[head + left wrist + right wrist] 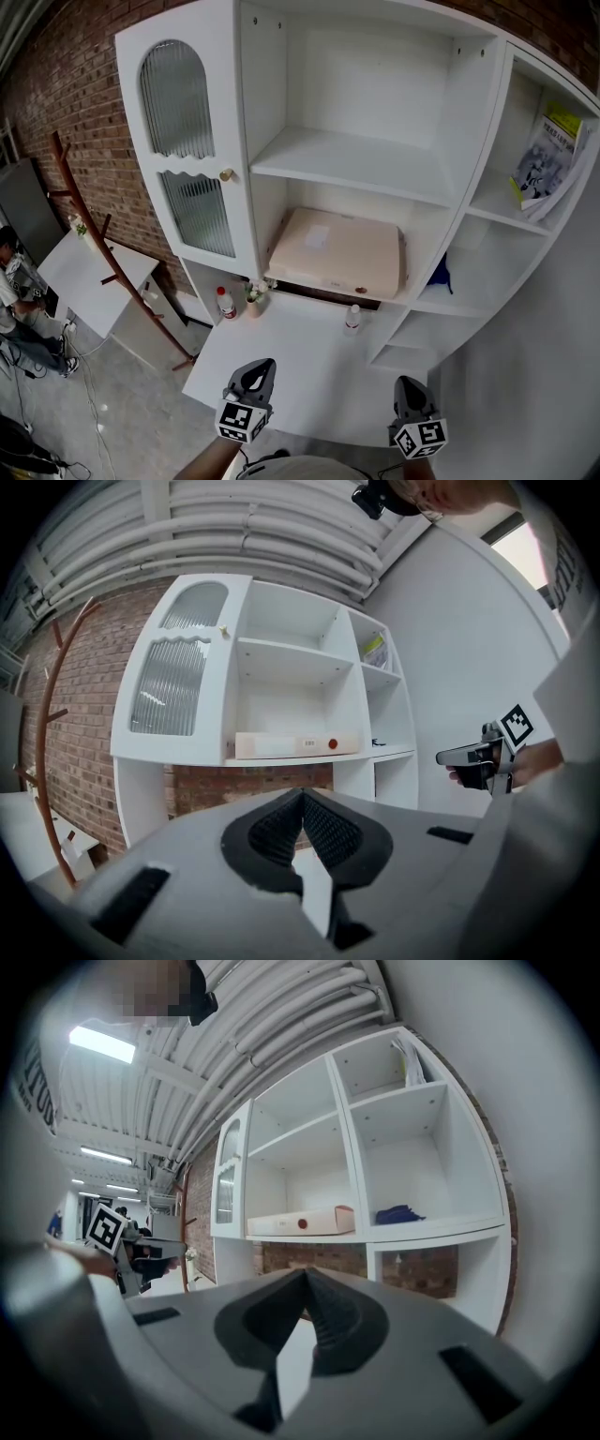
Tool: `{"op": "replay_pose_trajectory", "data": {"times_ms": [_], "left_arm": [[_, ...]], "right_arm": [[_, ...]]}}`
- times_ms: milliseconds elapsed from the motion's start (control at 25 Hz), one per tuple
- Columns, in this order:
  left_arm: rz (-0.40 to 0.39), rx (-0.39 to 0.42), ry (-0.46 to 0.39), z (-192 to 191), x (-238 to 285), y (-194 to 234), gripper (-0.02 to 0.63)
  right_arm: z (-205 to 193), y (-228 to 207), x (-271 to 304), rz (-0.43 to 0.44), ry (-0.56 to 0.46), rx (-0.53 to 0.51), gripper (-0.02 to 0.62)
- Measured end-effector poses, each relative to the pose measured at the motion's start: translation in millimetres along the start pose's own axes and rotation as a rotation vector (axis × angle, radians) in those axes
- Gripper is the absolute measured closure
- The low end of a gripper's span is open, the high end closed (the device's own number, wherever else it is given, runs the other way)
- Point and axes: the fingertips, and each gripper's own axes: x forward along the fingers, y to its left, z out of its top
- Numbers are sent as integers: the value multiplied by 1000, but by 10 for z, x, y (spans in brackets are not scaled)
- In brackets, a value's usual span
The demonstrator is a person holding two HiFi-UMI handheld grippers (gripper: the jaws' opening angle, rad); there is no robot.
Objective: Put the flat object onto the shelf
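The flat object is a beige box (pixel 337 251) with a red dot on its front edge. It lies flat on the lower middle shelf (pixel 427 302) of the white cabinet, and shows in the left gripper view (pixel 295 744) and the right gripper view (pixel 300 1221) too. Both grippers are held back from the cabinet, over the near edge of the white counter (pixel 300 375). My left gripper (pixel 261 367) (pixel 302 794) is shut with nothing in it. The right gripper (pixel 410 384) (pixel 305 1272) also has its jaws together and holds nothing.
On the counter stand a red-capped bottle (pixel 225 302), a small vase (pixel 254 298) and a white bottle (pixel 352 319). A blue cloth (pixel 441 274) and leaning books (pixel 548 159) fill the right compartments. A glass-panelled door (pixel 187 159) stands at left, with a wooden coat rack (pixel 94 253) beyond.
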Motion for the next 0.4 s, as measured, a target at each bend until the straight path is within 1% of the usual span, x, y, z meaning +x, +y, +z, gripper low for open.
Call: {"op": "replay_pose_trajectory", "data": {"times_ms": [160,400], "left_arm": [[1,10,-8,26,4,3,580],[2,2,2,13,-28,25,581]], "right_arm": [[21,2,8,4,-1,-8,568],[58,22,-5,0,-7,-8,568]]}}
